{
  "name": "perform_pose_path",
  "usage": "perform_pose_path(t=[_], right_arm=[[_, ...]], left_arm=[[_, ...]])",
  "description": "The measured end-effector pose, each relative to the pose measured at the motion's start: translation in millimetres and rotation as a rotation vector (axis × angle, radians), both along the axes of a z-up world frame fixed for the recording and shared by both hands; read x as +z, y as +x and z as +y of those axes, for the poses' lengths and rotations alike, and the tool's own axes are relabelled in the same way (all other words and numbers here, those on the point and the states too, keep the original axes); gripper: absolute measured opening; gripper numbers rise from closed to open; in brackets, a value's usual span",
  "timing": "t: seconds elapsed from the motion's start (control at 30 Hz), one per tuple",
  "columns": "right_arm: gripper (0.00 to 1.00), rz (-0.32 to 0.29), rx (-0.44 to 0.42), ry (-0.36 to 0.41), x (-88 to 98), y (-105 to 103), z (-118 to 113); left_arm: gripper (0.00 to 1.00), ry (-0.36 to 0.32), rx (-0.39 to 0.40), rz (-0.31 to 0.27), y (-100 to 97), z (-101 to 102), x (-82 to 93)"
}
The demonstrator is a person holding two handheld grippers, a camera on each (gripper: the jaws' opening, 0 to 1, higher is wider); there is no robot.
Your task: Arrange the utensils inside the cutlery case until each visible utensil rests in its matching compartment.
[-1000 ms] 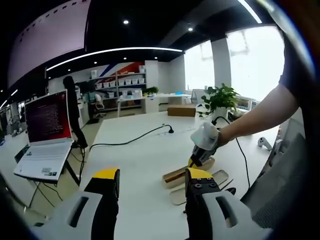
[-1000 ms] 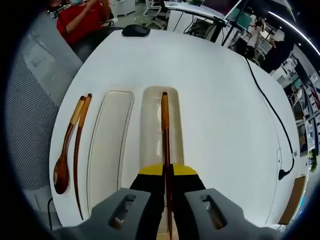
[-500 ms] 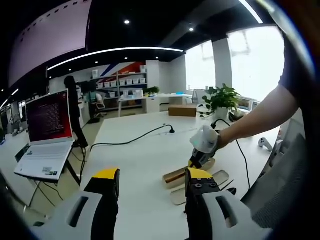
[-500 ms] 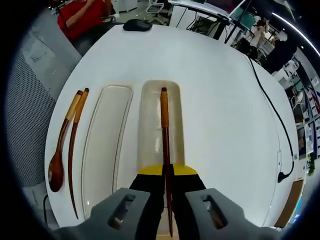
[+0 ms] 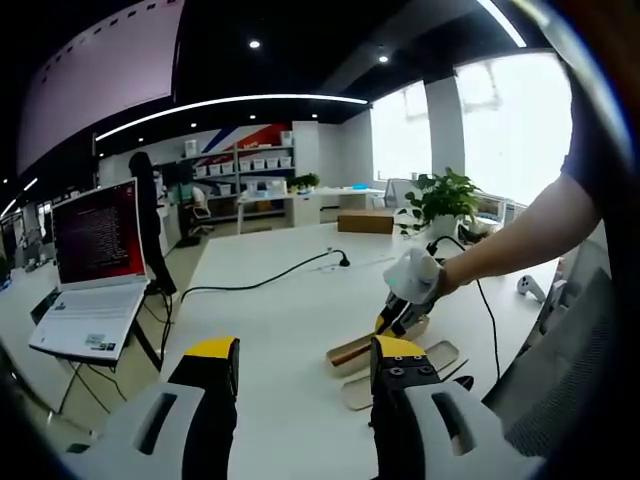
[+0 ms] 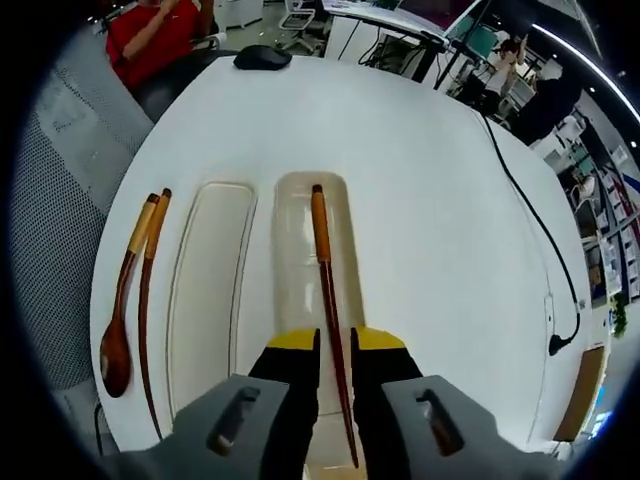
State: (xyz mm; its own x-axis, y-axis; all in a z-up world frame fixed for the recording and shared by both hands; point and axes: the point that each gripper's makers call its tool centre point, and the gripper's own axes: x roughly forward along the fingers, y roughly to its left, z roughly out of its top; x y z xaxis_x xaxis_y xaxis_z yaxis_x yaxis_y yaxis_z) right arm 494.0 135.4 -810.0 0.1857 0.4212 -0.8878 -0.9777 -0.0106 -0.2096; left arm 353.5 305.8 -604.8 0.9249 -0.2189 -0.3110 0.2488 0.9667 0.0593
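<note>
Wood, dark brown with lighter handle ends, is seen at the far left of the right gripper view, where a spoon (image 6: 121, 318) and a single chopstick (image 6: 148, 312) lie side by side, touching or nearly so, on the white table (image 6: 430, 190) just outside the cutlery case. Next to them the case's left compartment (image 6: 208, 300) is seen with nothing in it, and beside that the right compartment (image 6: 308, 270) holds a second chopstick (image 6: 328, 300), laid lengthwise with its lighter end away from the camera. The right gripper (image 6: 335, 345) is held over the near end of that compartment with its yellow-tipped jaws parted narrowly on either side of the chopstick; a gap is seen on each side, so the chopstick is not clamped. A black computer mouse (image 6: 261, 59) rests at the far edge of the table, and a black cable (image 6: 535, 205) runs along the right side. In the left gripper view, the left gripper (image 5: 300, 365) is held above the table with its jaws wide apart and nothing between them, well apart from the case (image 5: 400, 358), and an open laptop (image 5: 92, 265) stands on a stand at the left.
</note>
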Motion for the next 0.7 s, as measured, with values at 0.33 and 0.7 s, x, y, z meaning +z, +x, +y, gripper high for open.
perform_pose_path(t=[0.33,0.7], right_arm=[[0.17,-0.039,-0.067,0.079,27.8,-2.1,-3.0],[0.17,-0.060,-0.144,0.131,47.2,-6.5,-15.0]], left_arm=[[0.54,0.006,-0.005,-0.010,-0.6,-1.7,2.2],[0.54,0.012,-0.025,-0.021,-1.2,-5.6,4.2]])
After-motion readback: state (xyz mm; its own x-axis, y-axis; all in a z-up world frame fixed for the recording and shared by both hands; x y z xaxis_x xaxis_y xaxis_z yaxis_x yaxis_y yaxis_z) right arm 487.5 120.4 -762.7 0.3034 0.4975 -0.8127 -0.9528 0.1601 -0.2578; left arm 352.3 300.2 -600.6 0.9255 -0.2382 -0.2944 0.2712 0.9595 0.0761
